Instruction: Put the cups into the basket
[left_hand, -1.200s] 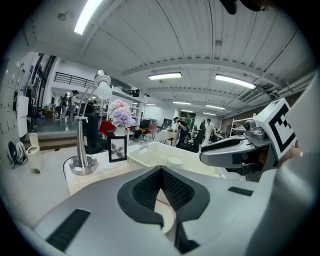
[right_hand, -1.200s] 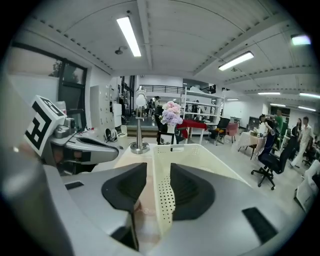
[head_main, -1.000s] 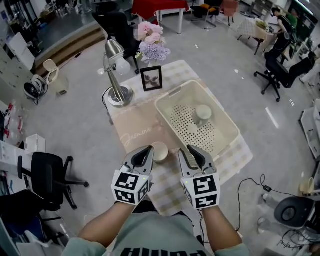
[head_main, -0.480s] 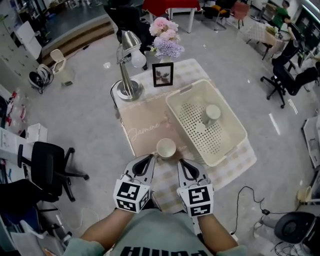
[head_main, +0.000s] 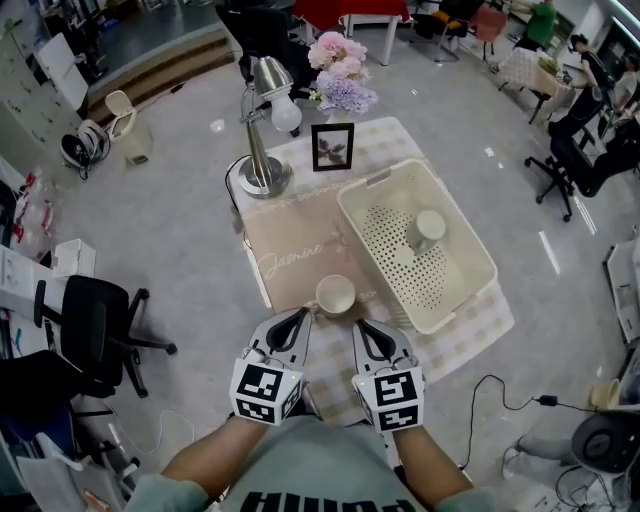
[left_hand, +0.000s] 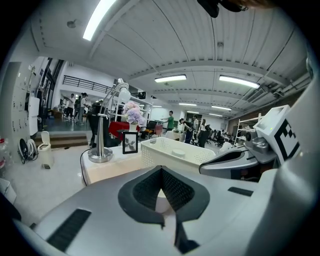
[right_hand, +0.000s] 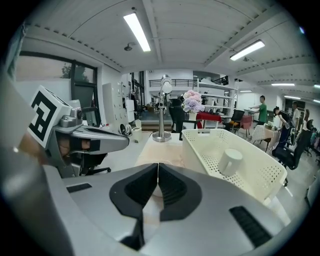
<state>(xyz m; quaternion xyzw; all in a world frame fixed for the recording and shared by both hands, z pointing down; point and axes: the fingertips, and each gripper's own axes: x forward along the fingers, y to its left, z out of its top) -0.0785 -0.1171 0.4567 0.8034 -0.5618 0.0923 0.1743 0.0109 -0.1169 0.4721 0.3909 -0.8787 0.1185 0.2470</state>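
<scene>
Nearest the person, the left gripper (head_main: 301, 316) and the right gripper (head_main: 361, 326) are held side by side over the near edge of the table (head_main: 472, 334), each seen in its own view with its jaws closed tight and nothing clasped between them. Just beyond their tips, one cup (head_main: 335, 295) is seen upright on the beige mat (head_main: 290, 255), just beside the near-left corner of the basket (head_main: 386, 181), and a second cup (head_main: 427, 230) is seen on the basket's perforated floor. Farther back, a desk lamp (head_main: 262, 130), a photo frame (head_main: 332, 147) and a bunch of flowers (head_main: 343, 75) are ranged along the table's far end.
</scene>
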